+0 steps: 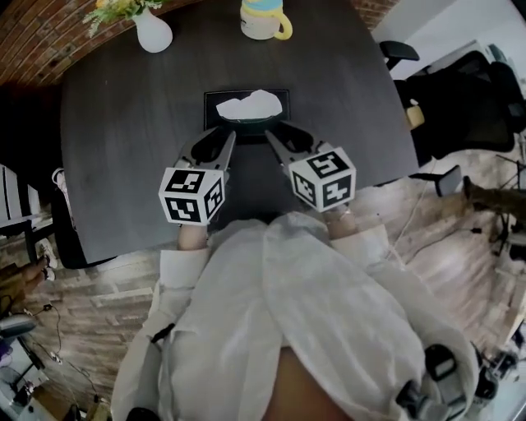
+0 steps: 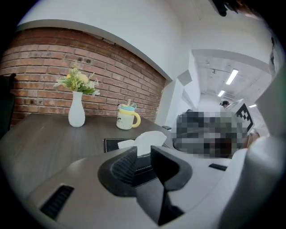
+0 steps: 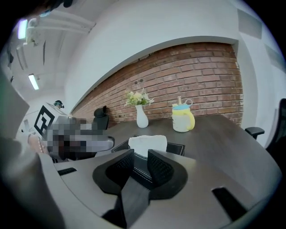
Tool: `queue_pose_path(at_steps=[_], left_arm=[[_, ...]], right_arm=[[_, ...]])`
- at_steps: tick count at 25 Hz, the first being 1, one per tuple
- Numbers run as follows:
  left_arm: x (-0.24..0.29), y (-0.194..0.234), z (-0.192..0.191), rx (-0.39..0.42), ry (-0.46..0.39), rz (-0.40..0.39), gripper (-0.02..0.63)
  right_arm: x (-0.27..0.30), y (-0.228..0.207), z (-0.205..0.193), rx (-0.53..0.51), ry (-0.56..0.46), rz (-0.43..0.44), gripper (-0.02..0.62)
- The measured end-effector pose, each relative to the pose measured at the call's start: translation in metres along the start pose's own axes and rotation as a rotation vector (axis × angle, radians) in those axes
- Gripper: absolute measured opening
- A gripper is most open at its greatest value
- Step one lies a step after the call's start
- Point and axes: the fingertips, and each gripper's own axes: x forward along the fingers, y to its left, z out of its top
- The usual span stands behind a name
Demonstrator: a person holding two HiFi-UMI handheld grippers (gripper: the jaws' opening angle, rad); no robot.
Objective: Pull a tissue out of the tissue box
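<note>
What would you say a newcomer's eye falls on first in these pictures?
Probably the white tissue standing up from the black tissue box in the middle of the dark table. Next, the left tool and right tool with their marker cubes, both aimed at the box from the near side, jaws apart and empty. A white vase and a yellow mug sit at the far edge.
</note>
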Motion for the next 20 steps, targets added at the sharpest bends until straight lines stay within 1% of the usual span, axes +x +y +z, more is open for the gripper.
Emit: queue_pose_path(at_steps=[4, 9, 13, 20], left_arm=[[-0.005, 0.005, -0.004, -0.034, -0.012, 0.061, 0.089], [-0.009, 0.007, -0.013, -0.063, -0.011, 0.101, 0.089], [-0.006, 0.004, -0.016, -0.067, -0.005, 0.104, 0.089], [-0.001, 0.007, -0.007, -0.057, -0.015, 0.091, 0.089]], right_arm=[[0.009, 0.001, -0.001, -0.031, 0.014, 0.055, 0.084], [0.009, 0.006, -0.002, -0.049, 0.023, 0.095, 0.084], [0.008, 0.006, -0.004, -0.058, 0.024, 0.104, 0.084], [0.013, 0.007, 0.001, -0.068, 0.019, 0.104, 0.084]])
